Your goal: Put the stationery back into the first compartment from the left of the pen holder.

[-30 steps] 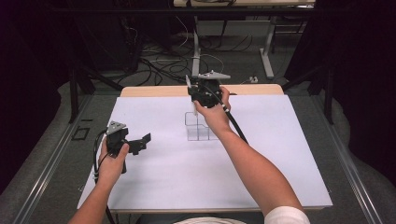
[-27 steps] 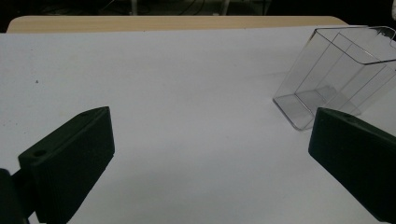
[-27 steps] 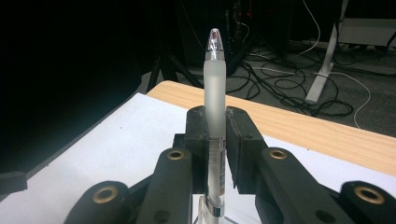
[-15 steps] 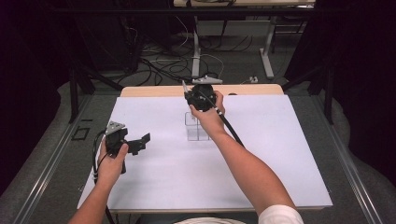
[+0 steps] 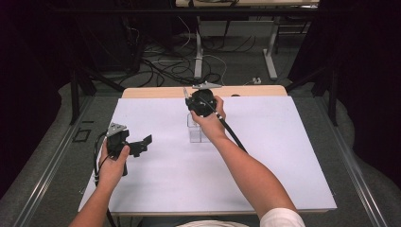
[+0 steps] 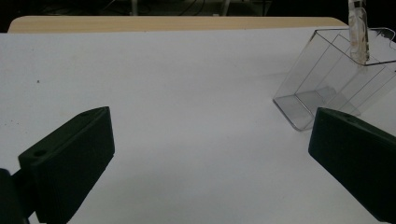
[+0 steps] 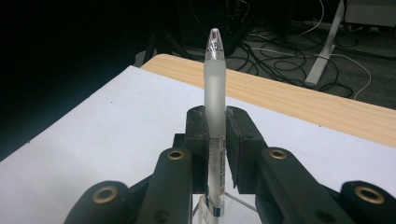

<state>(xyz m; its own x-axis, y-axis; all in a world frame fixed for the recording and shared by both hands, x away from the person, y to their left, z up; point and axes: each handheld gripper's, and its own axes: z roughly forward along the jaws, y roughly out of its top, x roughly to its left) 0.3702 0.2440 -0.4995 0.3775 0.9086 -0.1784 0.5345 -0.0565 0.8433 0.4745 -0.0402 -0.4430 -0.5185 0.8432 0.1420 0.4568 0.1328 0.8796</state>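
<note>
While clamped in right tongs (image 7: 215, 135), pen (image 7: 214, 93)

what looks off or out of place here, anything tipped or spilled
Nothing is spilled or broken. The clear box stands on the white sheet; its lean in the left gripper view may be camera angle. The right tongs are shut on a frosted pen above the box, and the left tongs are open, holding nothing.

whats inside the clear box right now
The lower end of a pen dips into the clear box, held by the right gripper. The rest of the box looks empty. In the high view the hand covers part of it.
</note>
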